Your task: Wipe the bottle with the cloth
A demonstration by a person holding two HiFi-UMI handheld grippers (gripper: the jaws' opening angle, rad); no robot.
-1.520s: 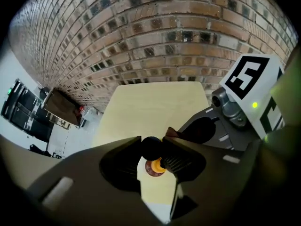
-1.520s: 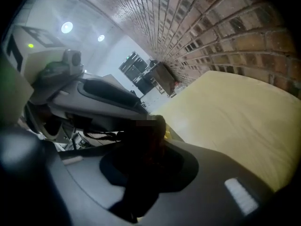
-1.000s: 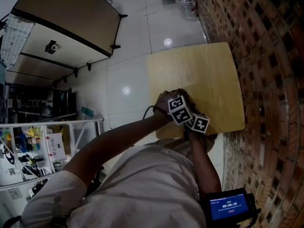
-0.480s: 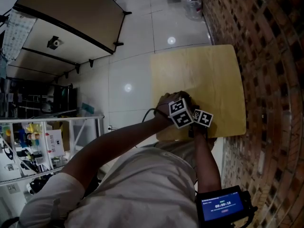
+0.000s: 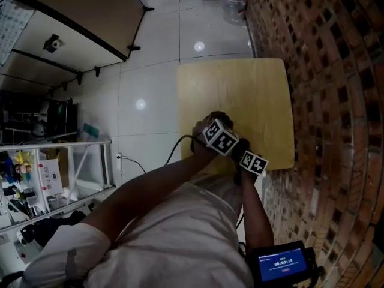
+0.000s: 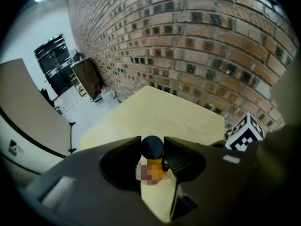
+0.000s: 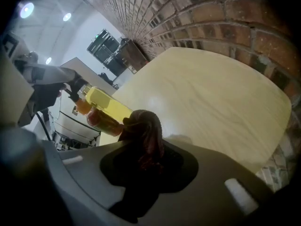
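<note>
Brick wall [image 5: 324,71] runs along one side, pale tiled floor on the other, and between them sits a bare wooden worktop [image 5: 240,95] with both grippers bunched together over its near edge.

The left gripper [image 6: 153,150] has its jaws partly closed, pinching the bottle [image 7: 107,108] up at the dark cap [image 6: 153,145]. From the right gripper view the bottle hangs tilted and appears to be off the worktop.

The right gripper [image 7: 143,147] has its jaws clamped on a dark reddish cloth [image 7: 143,131], with a wad bulging out past the tips. That wad sits right at the bottle's lower end, touching it or just beside it; the view does not settle which.

So this reads as the wiping step itself, or its very start: bottle presented, cloth brought up to it. The next move likely calls for rubbing the wad along the clear body while the left gripper holds the neck firm and perhaps turns it, since a cap-only grip could let the bottle swing.

Contents: the bottle's clear body shows yellow liquid, with an orange band nearer the neck — how full it is can't be told. A big clear jug [image 5: 233,3] with a red top stands on the floor by the wall, its contents unreadable.
</note>
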